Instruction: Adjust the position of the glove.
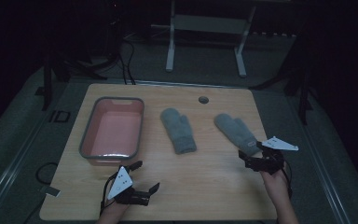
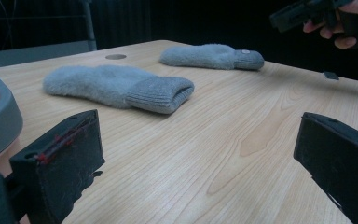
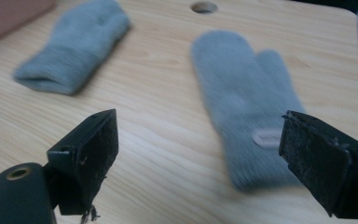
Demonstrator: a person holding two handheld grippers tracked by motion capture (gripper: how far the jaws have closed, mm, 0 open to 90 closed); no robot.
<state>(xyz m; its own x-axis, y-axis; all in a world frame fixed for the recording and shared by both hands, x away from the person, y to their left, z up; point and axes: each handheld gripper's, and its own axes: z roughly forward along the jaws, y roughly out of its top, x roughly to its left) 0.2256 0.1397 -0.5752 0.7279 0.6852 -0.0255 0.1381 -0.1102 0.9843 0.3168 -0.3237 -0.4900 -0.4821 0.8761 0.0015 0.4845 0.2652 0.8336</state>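
Close to the near edge of the wooden table, by its left corner, the left gripper hangs low over the wood. Its two black jaws stand wide apart with nothing between them. On the right side, a bit farther in from the near edge, a hand holds the right gripper. Its jaws are spread wide too, and nothing is caught in them. They sit just at the cuff end of the right grey mitten, which has a small pale label near the cuff. I cannot tell if they touch it.

Past the left gripper, along the left edge, sits a grey tub with a pink inside. In the middle of the table lies the other grey mitten, flat, with its cuff toward the near edge. The two mittens lie well apart. Near the far edge there is a small round hole in the wood.
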